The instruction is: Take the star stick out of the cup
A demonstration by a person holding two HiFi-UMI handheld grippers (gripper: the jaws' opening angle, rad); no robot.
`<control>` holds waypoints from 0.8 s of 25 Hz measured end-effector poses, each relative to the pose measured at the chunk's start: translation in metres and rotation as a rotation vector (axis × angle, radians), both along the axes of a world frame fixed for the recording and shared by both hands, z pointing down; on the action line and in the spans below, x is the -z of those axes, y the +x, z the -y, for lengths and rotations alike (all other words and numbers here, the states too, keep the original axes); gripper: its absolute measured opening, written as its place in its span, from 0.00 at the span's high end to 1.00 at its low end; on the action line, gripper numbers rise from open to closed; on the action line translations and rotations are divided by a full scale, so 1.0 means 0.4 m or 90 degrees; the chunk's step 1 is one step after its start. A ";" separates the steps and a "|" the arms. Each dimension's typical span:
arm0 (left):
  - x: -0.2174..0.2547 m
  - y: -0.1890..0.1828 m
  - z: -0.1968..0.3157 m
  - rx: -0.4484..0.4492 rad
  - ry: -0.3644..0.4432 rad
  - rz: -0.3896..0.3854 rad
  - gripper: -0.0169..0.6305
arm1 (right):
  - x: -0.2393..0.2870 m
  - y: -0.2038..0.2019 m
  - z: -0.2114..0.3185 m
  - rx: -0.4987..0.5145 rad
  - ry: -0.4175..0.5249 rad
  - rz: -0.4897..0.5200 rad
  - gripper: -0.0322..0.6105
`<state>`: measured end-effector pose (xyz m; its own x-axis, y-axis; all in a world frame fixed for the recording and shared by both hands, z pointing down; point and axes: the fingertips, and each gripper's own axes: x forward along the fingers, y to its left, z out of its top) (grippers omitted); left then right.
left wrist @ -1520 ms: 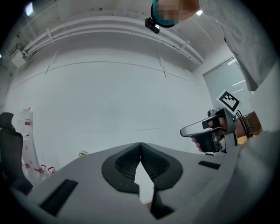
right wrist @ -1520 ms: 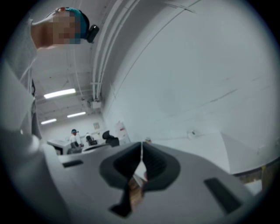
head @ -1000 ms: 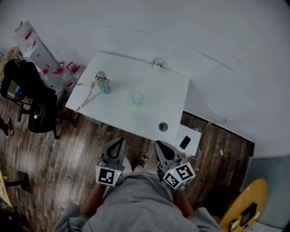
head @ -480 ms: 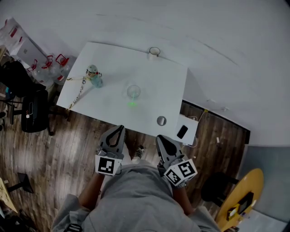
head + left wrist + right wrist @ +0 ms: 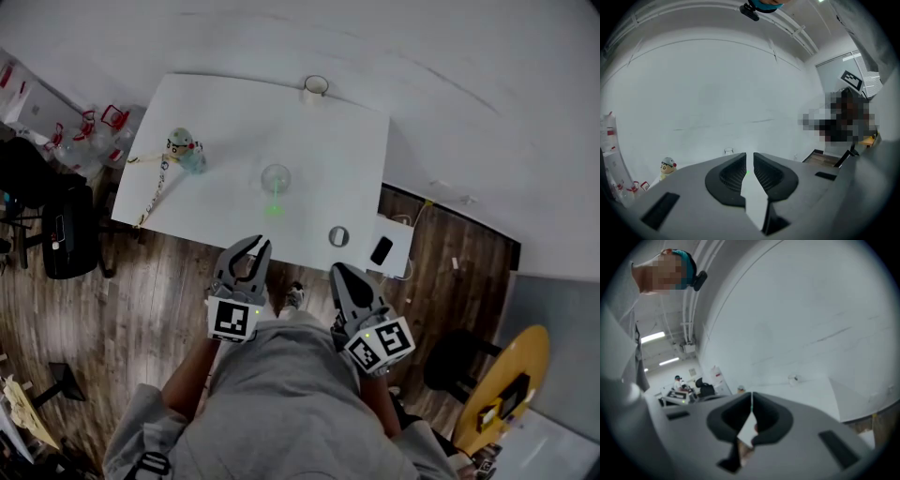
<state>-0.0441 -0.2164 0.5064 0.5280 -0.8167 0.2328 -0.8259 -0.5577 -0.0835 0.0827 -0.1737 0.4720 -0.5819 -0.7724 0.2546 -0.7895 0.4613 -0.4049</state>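
A clear glass cup (image 5: 275, 176) stands near the middle of the white table (image 5: 356, 150), with a small green star stick (image 5: 275, 209) showing at its near side. Both grippers hang over the wooden floor, short of the table's near edge. My left gripper (image 5: 254, 246) points at the cup; its jaws are opening and nothing is between them. In the left gripper view its fingertips (image 5: 750, 157) stand a narrow gap apart, and the cup (image 5: 728, 151) shows far beyond them. My right gripper (image 5: 339, 274) is shut and empty, its tips (image 5: 751, 397) touching.
A small cartoon figure (image 5: 183, 150) with a cord stands at the table's left. A tape roll (image 5: 316, 87) sits at the far edge and a small round ring (image 5: 338, 236) near the front right. A phone (image 5: 382, 250) lies on a white box beside the table. Chairs (image 5: 66, 230) stand left.
The left gripper's jaws have parted from shut to a small gap. Both grippers have come closer to the table's near edge. The right gripper stays shut.
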 end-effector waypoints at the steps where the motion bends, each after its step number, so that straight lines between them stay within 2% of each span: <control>1: -0.009 0.003 0.005 -0.007 -0.003 0.008 0.85 | -0.002 -0.001 0.003 -0.003 -0.003 0.000 0.89; 14: -0.142 0.029 0.074 -0.085 -0.050 0.125 0.75 | -0.023 0.008 0.043 -0.074 -0.032 -0.001 0.89; 20: -0.185 0.040 0.099 -0.113 -0.074 0.155 0.73 | -0.033 0.000 0.055 -0.102 -0.043 -0.001 0.89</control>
